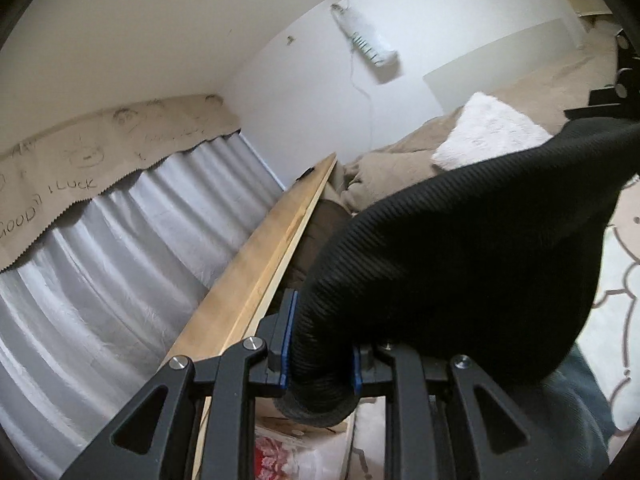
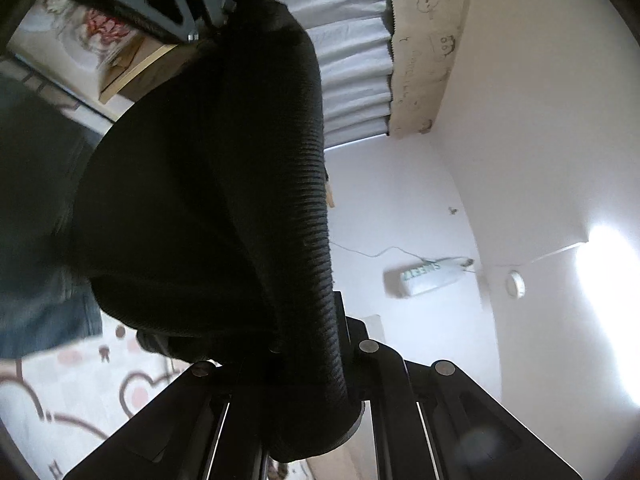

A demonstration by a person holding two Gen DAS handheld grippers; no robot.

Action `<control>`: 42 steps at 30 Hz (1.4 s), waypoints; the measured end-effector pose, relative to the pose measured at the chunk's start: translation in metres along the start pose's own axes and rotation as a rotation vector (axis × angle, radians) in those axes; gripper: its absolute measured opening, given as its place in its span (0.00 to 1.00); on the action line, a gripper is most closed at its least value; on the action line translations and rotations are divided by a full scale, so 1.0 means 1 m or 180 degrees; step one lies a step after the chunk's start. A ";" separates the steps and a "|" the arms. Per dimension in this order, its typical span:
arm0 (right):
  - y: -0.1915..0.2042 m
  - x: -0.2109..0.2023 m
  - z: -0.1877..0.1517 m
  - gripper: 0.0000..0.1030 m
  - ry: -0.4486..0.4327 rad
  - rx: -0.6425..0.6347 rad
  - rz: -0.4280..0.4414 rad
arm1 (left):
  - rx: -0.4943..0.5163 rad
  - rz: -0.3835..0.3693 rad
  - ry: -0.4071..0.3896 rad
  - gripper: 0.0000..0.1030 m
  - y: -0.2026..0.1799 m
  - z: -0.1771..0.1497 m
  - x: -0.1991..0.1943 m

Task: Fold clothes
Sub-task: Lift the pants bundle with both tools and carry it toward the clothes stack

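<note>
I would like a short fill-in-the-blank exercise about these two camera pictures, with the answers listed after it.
1. Both grippers are shut on a ribbed garment whose colour is ____.
2. The left gripper has pads coloured ____.
3. The plank beside the garment is made of ____.
4. The brown paper carries the handwritten words "GOOD ____".

Answers: black; blue; wood; LUCK

garment (image 1: 460, 240) spans between left gripper (image 1: 320, 344) and right gripper (image 2: 304, 360) | wooden board (image 1: 256, 264) left of garment

I am in a home bedroom: a bed with a rumpled beige blanket (image 1: 384, 168) and a fluffy white pillow (image 1: 488, 132) at right of the frame, grey curtains (image 1: 132, 264) at left, beige carpet (image 1: 560, 76) upper right, white walls (image 1: 304, 92).
</note>
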State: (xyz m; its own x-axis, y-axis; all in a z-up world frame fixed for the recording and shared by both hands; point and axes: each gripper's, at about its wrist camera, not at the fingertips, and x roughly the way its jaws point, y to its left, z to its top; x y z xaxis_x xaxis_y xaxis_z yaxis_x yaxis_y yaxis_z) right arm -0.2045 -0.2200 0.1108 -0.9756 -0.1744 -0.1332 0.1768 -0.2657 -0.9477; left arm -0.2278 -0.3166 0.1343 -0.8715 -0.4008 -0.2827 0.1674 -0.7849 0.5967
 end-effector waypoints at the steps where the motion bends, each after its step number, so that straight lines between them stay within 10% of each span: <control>1: 0.002 0.006 0.004 0.05 0.0007 0.0014 0.0005 | -0.0011 0.0031 -0.0002 0.21 0.002 0.000 0.009; 12: 0.064 -0.001 -0.001 0.05 -0.0116 0.0063 0.0151 | 0.0410 0.0084 -0.0251 0.21 -0.040 -0.080 -0.019; 22: 0.193 -0.122 -0.020 0.05 -0.0468 -0.0352 0.0325 | 0.2049 0.0098 -0.0414 0.24 -0.103 -0.238 -0.113; 34: 0.244 -0.131 -0.031 0.07 -0.0024 -0.0037 0.0879 | 0.2576 0.0196 -0.0317 0.26 -0.109 -0.289 -0.087; 36: 0.240 -0.133 -0.031 0.17 -0.0006 0.0031 0.0967 | 0.2502 0.0170 -0.0240 0.28 -0.107 -0.288 -0.086; 39: 0.229 -0.137 -0.030 0.61 0.0052 0.0313 0.1048 | 0.2382 0.0111 -0.0127 0.34 -0.102 -0.286 -0.083; 42: 0.204 -0.142 -0.028 0.65 0.0137 0.0802 0.1570 | 0.2183 0.0012 0.0053 0.48 -0.090 -0.283 -0.079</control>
State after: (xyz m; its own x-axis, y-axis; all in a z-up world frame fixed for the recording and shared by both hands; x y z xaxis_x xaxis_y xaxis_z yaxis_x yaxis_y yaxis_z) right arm -0.0337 -0.2228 -0.0721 -0.7727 -0.2981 -0.5604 0.6346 -0.3818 -0.6719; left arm -0.0435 -0.3477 -0.1096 -0.8633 -0.4145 -0.2880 -0.1642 -0.3089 0.9368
